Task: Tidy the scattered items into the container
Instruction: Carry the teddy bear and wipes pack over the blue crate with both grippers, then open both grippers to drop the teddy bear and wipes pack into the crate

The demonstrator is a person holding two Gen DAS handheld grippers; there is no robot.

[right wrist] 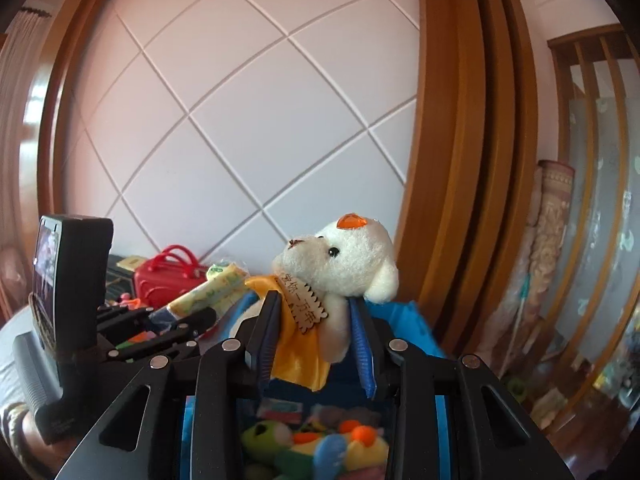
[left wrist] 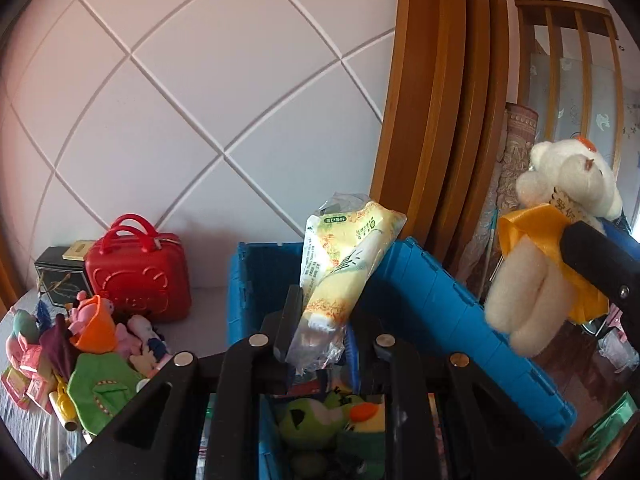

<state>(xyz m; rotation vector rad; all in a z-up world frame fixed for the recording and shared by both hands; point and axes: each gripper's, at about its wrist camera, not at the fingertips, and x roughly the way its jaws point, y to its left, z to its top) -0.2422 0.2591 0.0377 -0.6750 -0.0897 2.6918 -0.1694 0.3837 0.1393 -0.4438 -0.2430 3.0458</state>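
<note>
Tissue pack [left wrist: 340,264], yellow and white in clear wrap, stands tilted between the fingers of the left gripper [left wrist: 324,340], which pinch its lower end; printed text runs along its side, but only "10" near the top edge can be made out. Beyond and below those fingers sits the blue plastic crate [left wrist: 440,292], and straight beneath them, inside it, lie a green plush toy [left wrist: 312,420] and a yellow plush with an orange patch [left wrist: 366,414].

To the right of the left fingers, the right gripper [right wrist: 316,328] pinches a white plush bear [right wrist: 344,260] at the body, around its yellow satin ribbon [right wrist: 296,356]. The bear's head rises above the fingertips, an orange gem on top of it. A wooden tag [right wrist: 304,306] with engraved Chinese characters hangs at its neck, between the blue-padded fingers [right wrist: 362,344]; the characters are too small to read with certainty. The bear is held over the crate's open top.

Left of the left fingers, on a grey striped bed surface [left wrist: 36,436], lies a heap of small toys [left wrist: 88,348], among them a pink pig figure in orange and a green cloth piece. Farther back stand a red mini suitcase [left wrist: 138,276] embossed with a bear shape and a dark box [left wrist: 60,280], against a white quilted wall panel [left wrist: 200,100].
</note>
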